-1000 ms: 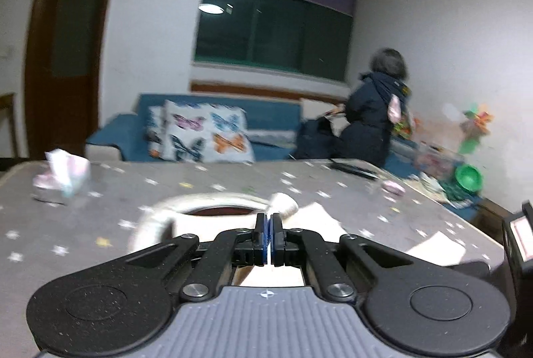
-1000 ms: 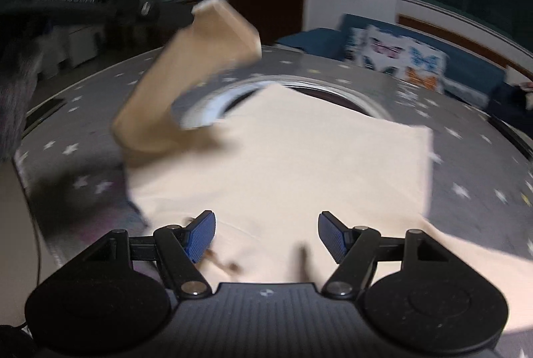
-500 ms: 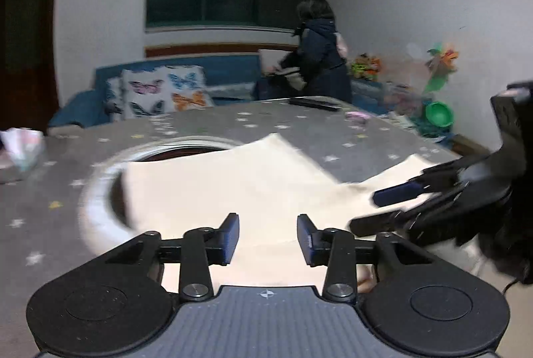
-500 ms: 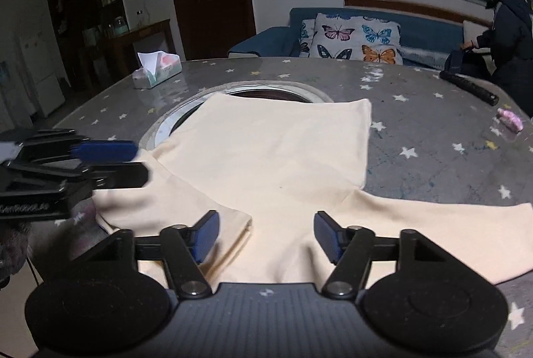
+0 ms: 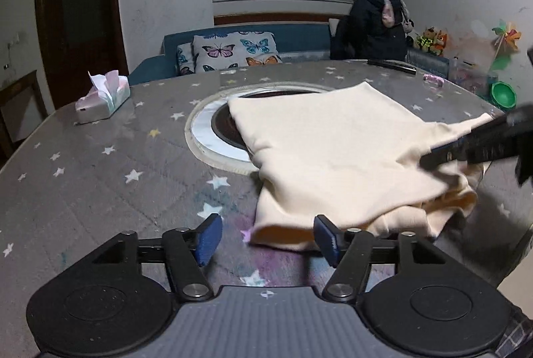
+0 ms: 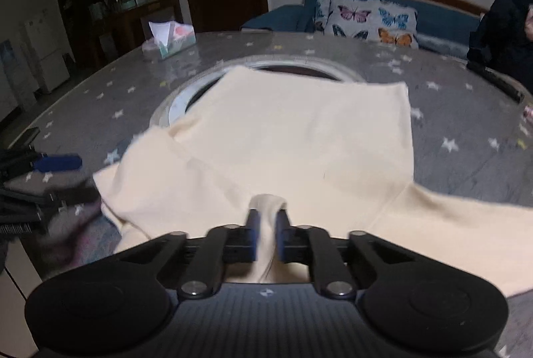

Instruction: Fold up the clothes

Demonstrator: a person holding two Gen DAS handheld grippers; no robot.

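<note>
A cream garment [image 5: 336, 155] lies partly folded on the grey star-patterned table [image 5: 100, 165], over the round inset at its middle. My left gripper [image 5: 266, 239] is open and empty, low over the table at the garment's near left corner. My right gripper [image 6: 266, 233] is shut on a pinched fold of the cream garment [image 6: 299, 131] at its near edge. The right gripper also shows in the left wrist view [image 5: 479, 145] as a dark blurred shape at the right. The left gripper shows in the right wrist view [image 6: 56, 175] at the left, open.
A tissue box [image 5: 101, 98] stands at the table's far left. A dark remote [image 5: 391, 65] and a small pink item [image 5: 433, 80] lie at the far right. A person [image 5: 373, 11] stands beyond by a blue sofa with a butterfly cushion [image 5: 233, 51].
My left gripper let go of the cloth, opened wide and drew back left. My right gripper closed on a fold of the garment's near edge. The left sleeve now lies folded over.
</note>
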